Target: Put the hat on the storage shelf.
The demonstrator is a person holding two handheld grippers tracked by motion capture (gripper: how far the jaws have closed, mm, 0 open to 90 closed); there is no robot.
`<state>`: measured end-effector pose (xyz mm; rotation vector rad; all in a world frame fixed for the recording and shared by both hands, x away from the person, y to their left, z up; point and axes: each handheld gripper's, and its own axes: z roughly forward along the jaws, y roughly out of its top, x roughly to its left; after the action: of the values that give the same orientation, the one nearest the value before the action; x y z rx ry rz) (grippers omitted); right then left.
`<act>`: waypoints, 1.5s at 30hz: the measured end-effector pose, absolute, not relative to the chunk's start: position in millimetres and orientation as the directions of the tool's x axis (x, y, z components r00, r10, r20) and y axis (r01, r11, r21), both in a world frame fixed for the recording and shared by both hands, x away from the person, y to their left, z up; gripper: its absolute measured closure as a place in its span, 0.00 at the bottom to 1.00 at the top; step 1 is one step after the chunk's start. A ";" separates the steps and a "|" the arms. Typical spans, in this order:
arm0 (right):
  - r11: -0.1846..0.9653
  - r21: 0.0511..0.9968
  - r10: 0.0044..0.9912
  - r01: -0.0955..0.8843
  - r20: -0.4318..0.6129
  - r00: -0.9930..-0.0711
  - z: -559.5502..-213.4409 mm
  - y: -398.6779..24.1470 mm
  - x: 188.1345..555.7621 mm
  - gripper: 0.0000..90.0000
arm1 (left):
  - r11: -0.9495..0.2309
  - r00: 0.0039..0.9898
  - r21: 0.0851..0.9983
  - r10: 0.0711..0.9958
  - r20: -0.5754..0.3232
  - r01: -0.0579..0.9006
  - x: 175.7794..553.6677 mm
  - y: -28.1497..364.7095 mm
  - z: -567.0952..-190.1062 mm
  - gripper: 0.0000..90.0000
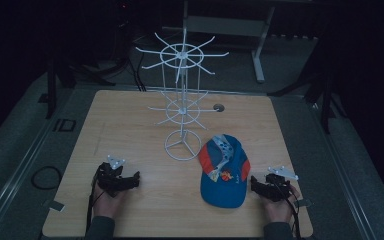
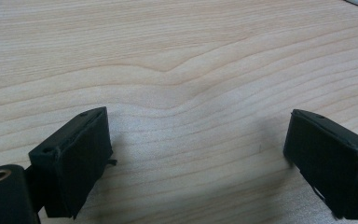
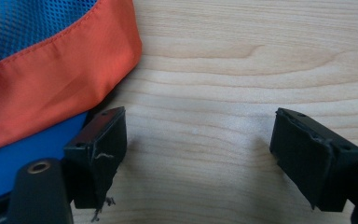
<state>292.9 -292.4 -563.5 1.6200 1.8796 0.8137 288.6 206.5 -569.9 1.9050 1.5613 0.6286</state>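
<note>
Matt wood-grain table [image 2: 177, 56], seemingly laminate.

A dim room: grey floor [image 1: 25, 125] surrounds the wooden table [image 1: 130, 130], desk legs [image 1: 258, 60] behind.

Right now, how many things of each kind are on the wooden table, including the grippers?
Caps: 1, the blue and orange cap
Wire racks: 1, the white rack
Grippers: 2, left gripper and right gripper, fingers apart
Total: 4

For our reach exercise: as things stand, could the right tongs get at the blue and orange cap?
Probably yes. The right tongs stand open beside the cap, which lies flat on the table, with nothing between them.
</note>
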 end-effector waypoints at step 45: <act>0.260 0.731 0.940 0.631 -0.041 -0.339 -493.5 -256.8 285.4 0.40 | -0.131 0.190 0.698 0.982 -0.008 0.704 291.7 201.5 -569.6 0.09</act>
<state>285.4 -256.8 -493.5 1.4207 2.0611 0.8609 291.7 201.5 -569.6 1.9004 1.5727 0.6309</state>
